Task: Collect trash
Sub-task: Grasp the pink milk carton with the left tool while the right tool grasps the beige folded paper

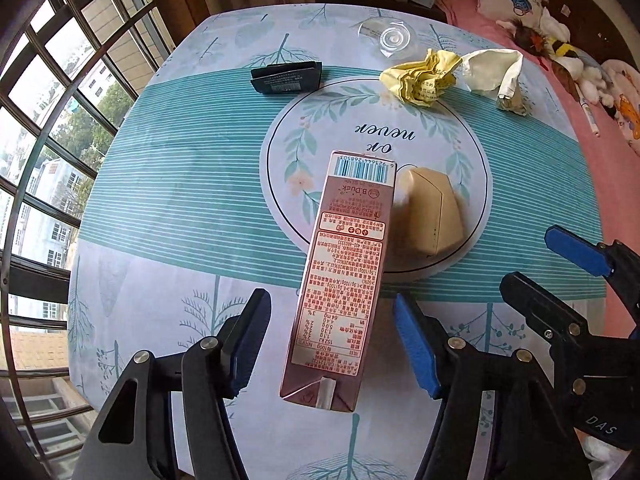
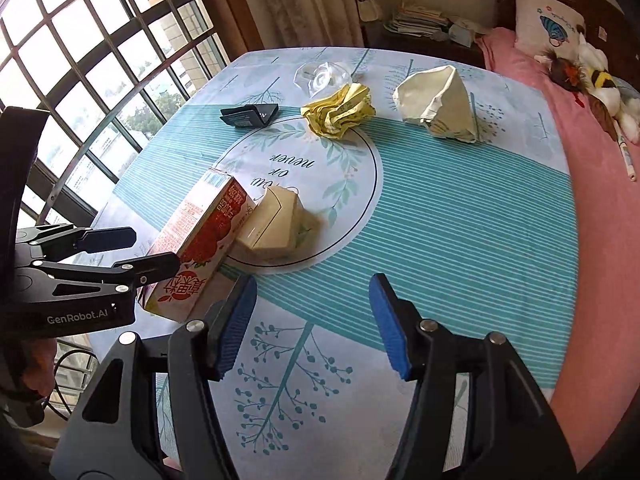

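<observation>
A pink drink carton (image 1: 340,276) lies on the patterned table (image 1: 168,208), and my open left gripper (image 1: 334,346) straddles its near end without touching it. In the right wrist view the carton (image 2: 200,244) shows red, with the left gripper (image 2: 136,250) around it. A cream box (image 1: 430,212) lies against the carton's right side. Farther back lie a crumpled yellow paper (image 1: 420,76), a crumpled white bag (image 1: 494,72), a clear plastic cup (image 1: 390,38) and a dark wrapper (image 1: 286,77). My right gripper (image 2: 312,324) is open and empty above the table's near part.
A barred window (image 2: 80,80) runs along the left. A bed with a pink sheet (image 2: 592,184), a pillow and plush toys borders the table's right side. A dark cabinet with papers (image 2: 420,20) stands beyond the far edge.
</observation>
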The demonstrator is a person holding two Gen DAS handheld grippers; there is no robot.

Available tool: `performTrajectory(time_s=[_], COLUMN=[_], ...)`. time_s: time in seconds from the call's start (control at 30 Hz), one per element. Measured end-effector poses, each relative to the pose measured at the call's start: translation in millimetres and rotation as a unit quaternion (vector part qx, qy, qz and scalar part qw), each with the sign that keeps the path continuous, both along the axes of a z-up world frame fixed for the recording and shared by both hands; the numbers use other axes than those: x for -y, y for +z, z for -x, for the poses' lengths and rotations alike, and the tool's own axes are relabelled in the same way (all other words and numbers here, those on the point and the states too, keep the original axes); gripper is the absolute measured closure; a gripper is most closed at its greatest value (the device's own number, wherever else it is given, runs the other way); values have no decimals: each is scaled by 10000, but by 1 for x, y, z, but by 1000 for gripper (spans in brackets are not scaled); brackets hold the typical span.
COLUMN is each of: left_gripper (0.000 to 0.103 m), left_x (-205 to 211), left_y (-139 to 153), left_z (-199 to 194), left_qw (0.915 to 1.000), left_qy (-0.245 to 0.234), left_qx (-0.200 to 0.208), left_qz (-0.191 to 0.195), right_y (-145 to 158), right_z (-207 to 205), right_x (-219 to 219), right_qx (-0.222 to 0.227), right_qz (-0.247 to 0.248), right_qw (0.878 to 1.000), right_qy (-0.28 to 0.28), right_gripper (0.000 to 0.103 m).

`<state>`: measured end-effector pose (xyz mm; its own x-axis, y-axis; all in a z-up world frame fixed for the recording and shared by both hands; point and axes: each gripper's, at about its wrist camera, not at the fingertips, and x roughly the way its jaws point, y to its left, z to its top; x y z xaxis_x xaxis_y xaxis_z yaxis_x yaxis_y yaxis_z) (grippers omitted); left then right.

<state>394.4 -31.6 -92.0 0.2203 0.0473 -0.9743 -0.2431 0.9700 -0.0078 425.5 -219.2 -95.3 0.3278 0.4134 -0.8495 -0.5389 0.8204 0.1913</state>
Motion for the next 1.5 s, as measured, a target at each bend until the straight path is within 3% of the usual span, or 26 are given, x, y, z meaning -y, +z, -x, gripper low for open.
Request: performTrajectory(time_s=[0.2, 0.6, 0.73, 0.93, 1.03, 1.17, 1.5], left_gripper=[63, 65, 65, 65, 65, 65, 65], left_x=[-9, -40, -50, -58, -58, -57, -58], left_y=[-15, -14, -12, -3, 6, 20, 64], left_z=[-7, 21, 30, 37, 42, 49, 92], left_qw=[9996, 9970, 9955, 9950, 9953, 9961, 9979], left_qy=[197, 728, 899, 945, 912, 798, 319], left_qx=[-120, -86, -43, 78, 161, 288, 523], left_qz=[178, 248, 300, 313, 292, 232, 194], right_y=[-18, -45, -58, -67, -64, -60, -9], right_z=[-13, -28, -34, -41, -43, -45, -3], right_x=[-26, -81, -94, -103, -104, -103, -74], right_qx=[135, 747, 712, 686, 683, 475, 172], right_qz=[77, 527, 749, 854, 823, 763, 146], right_qw=[9975, 9773, 9726, 9727, 9740, 9797, 9938], right_qy=[693, 1913, 2081, 2046, 1996, 1794, 1090], right_gripper=[35, 33, 32, 32, 40, 41, 41])
